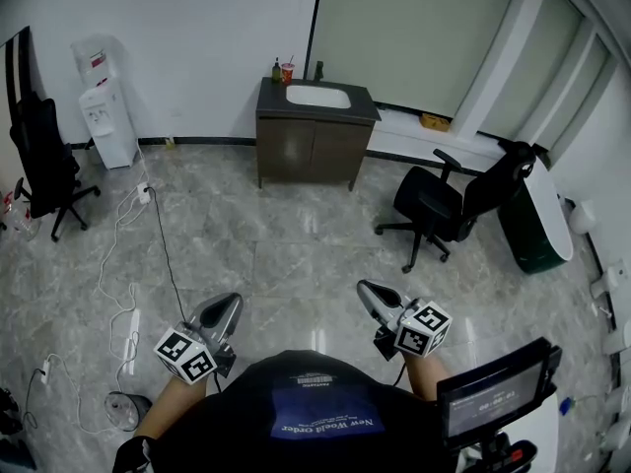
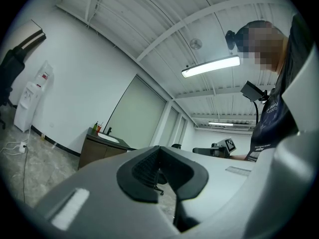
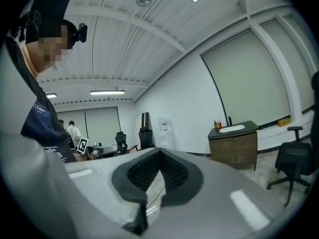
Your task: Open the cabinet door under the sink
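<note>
Two-handed at waist height: holds left hand-held gripper point(image 1: 225, 308) and right hand-held gripper point(image 1: 367, 292) roughly level, pointed forward, jaws together, nothing between. Faces sink cabinet point(image 1: 314, 151), doors shut, well away across tiled floor point(image 1: 276, 254) against far wall point(image 1: 197, 37).

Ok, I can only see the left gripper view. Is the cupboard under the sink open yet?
Observer: Not yet. The head view faces the cabinet front on, and both its doors are shut.
Operator: Is something blocking it?
Observer: A black office chair stands off to the cabinet's right, not in front of the doors.
Operator: What's my other gripper doing?
Observer: The right gripper has its jaws together with nothing between them, as its own view shows.
</note>
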`<state>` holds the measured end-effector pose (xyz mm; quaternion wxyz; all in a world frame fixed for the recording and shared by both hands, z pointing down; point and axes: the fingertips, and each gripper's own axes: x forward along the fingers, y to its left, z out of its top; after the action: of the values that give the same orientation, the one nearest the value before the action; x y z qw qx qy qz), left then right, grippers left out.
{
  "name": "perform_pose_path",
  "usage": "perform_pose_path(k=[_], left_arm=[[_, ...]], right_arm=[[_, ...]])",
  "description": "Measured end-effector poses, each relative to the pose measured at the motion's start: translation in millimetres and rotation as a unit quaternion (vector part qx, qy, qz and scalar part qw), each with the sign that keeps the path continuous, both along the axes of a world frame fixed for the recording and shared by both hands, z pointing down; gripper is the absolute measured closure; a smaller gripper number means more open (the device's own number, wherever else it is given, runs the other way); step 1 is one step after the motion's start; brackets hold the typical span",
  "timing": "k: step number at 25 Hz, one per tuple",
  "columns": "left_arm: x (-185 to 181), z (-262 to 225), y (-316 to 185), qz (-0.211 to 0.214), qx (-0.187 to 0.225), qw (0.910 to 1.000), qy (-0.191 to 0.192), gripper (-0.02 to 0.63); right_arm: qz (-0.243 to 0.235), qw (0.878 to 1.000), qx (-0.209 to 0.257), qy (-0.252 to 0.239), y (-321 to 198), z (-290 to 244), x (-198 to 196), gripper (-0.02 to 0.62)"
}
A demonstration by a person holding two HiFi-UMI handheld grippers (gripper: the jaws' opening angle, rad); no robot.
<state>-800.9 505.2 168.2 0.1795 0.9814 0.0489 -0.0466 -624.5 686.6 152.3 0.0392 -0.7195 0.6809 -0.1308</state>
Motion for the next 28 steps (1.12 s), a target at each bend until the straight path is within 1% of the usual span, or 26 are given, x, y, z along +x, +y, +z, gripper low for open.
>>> perform_pose_path(k=[7,11,14,16,20,22,26,28], left_arm=[[-13,6,-26,-0.004,-0.012,0.9999,0.0,0.605],[-4,13,-31,-0.006,-0.01,0.9999,-0.004,0.604],[8,17,-31,-0.01,-0.009,0.9999,-0.005,0.605],[22,17,-31,-0.015,-0.005,0.9998,-0.009,0.604],[64,11,-37,-0.035,0.011,0.9993,-0.009,0.604],[88,4,-37,-0.046,0.014,0.9988,-0.009,0.604],[142,-13,-25,-0.054,0.026,0.9982,-0.004,0.604],[173,-20,-22,-0.061,0.021,0.9979,-0.003,0.604]], right_arm=[[0.0,1.0,-0.011,-0.002,-24,4,-9,0.595],[-0.011,1.0,-0.017,-0.001,-31,11,-2,0.595],[-0.013,1.0,-0.015,-0.006,-32,17,13,0.595],[-0.016,1.0,-0.011,-0.013,-34,21,29,0.595],[-0.038,0.999,-0.003,-0.014,-41,28,74,0.595],[-0.047,0.999,0.0,-0.015,-45,27,101,0.595],[-0.069,0.998,0.01,-0.01,-45,15,160,0.595],[-0.077,0.997,0.017,-0.009,-45,11,190,0.595]])
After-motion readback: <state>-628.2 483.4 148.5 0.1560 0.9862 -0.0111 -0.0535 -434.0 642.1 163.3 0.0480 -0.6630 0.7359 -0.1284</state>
